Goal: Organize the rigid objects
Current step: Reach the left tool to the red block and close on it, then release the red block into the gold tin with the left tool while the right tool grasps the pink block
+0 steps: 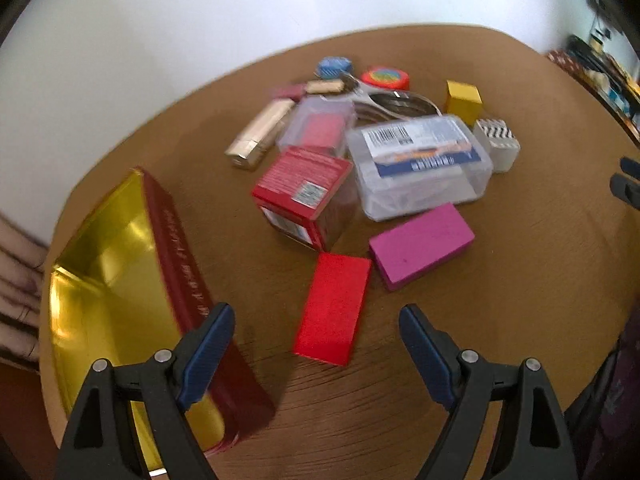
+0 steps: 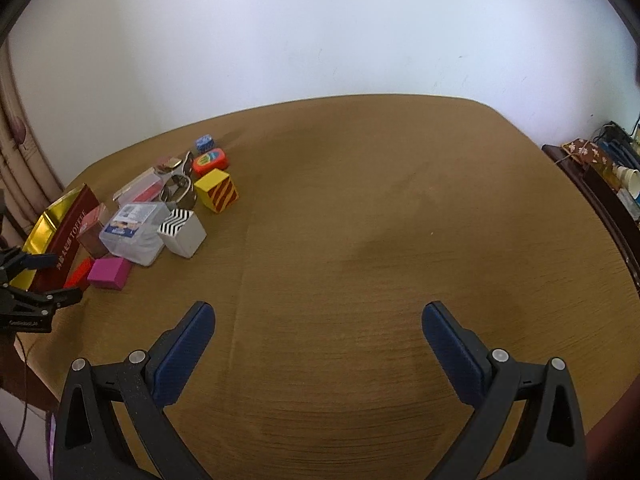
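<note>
A pile of small rigid objects lies on the brown table. A red block lies nearest, just ahead of my open, empty left gripper. A magenta block, a red carton and a clear plastic box lie behind it. A gold tray with a dark red wall stands to the left. My right gripper is open and empty over bare table, well right of the pile. The left gripper shows at the left edge of the right wrist view.
Farther back lie a gold tube, a yellow striped cube, a zigzag-patterned white box, metal tongs and small round tins. A white wall stands behind. A cluttered shelf is at the far right.
</note>
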Available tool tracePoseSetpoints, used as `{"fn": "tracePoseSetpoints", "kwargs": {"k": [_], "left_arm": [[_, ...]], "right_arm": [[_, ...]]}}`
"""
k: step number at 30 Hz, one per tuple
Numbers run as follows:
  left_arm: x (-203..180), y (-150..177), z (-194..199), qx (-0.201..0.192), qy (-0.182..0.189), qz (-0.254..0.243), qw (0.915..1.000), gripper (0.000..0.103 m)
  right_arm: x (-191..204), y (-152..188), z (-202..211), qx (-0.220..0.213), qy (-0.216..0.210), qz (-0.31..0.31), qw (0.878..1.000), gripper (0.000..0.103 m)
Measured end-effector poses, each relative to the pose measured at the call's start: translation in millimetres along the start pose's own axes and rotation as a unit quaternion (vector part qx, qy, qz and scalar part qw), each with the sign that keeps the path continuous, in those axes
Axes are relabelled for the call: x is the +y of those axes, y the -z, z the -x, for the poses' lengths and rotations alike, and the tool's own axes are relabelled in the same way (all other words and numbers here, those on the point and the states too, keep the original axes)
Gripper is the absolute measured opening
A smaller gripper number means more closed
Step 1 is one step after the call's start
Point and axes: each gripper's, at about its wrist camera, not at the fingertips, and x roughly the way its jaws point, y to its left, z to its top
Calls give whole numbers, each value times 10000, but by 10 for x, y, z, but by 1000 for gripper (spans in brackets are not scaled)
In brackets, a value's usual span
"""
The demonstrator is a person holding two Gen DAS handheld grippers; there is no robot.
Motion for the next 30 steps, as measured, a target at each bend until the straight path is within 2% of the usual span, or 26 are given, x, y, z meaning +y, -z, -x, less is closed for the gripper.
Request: {"fn": "tracePoseSetpoints", "kwargs": {"k": [1, 4, 5, 6, 7, 8, 13, 17, 20, 22, 26, 30], "left_arm": [[2, 6, -28, 46, 52, -29, 10000, 86], [-15, 7, -74, -21, -99, -263, 9996, 85], [-4, 6, -66, -60, -75, -277, 9996, 75], [14, 5, -67, -66, 113, -268, 9996, 37], [63, -4, -94, 30, 382, -104, 9992, 35], [86, -19, -93, 4, 359, -37, 9993, 30], [37, 33, -39, 9, 383, 106, 9992, 30], [-37, 101, 208, -265, 512, 418, 9975, 30], [-73, 156, 567, -588, 523, 683, 9945, 30], [-9, 173, 791, -739, 529, 856, 9922, 30], [177, 175, 1022, -756, 325, 1235, 9889, 30], [534, 288, 1113, -641, -82, 1702, 9833, 30]], "right_arm": [[2, 2, -12, 26, -12, 6, 10000, 103], [19, 1, -29, 61, -43, 6, 10000, 103], [18, 0, -30, 59, -52, 8, 10000, 103], [16, -1, -31, 60, -61, 8, 10000, 103], [15, -3, -34, 67, -63, 3, 10000, 103], [23, 0, -36, 71, -63, -6, 10000, 103], [25, -6, -21, 56, -113, -4, 9999, 103], [56, -17, 16, 6, -235, 44, 9997, 103], [128, -26, 61, -33, -561, 175, 9983, 103], [231, -28, 79, 7, -968, 389, 9945, 103], [534, -67, 90, 243, -2120, 1136, 9703, 103], [914, -190, 73, 439, -2835, 2052, 9357, 103]]}}
